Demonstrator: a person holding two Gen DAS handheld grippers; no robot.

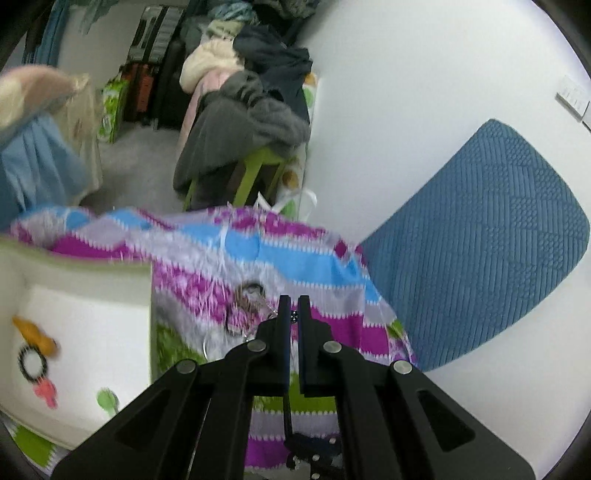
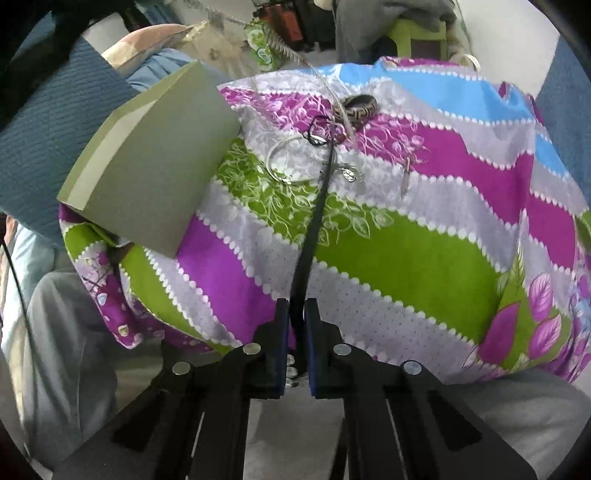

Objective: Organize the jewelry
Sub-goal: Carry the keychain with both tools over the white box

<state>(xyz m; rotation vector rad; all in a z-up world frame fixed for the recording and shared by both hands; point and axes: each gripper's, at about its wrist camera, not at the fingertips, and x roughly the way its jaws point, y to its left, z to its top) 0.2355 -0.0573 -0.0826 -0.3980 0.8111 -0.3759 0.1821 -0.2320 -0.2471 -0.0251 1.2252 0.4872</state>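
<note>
Your right gripper [image 2: 297, 314] is closed on a black cord [image 2: 314, 218]; your left gripper [image 1: 294, 312] is closed, perhaps pinching a small bead [image 1: 294, 316].

Left gripper [image 1: 294, 308]: jaws closed, tilted down, a small bead pinched at the tips.
Right gripper [image 2: 297, 314]: jaws clamped on a black cord [image 2: 314, 221], pointing steeply down.

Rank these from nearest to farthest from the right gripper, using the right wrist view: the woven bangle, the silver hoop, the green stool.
From the right gripper, shut on a black cord:
1. Silver hoop, mid-pillow, slightly left of the cord.
2. Woven bangle, beyond the hoop, near the pillow's far edge.
3. Green stool, on the floor past the pillow, top of view.
</note>
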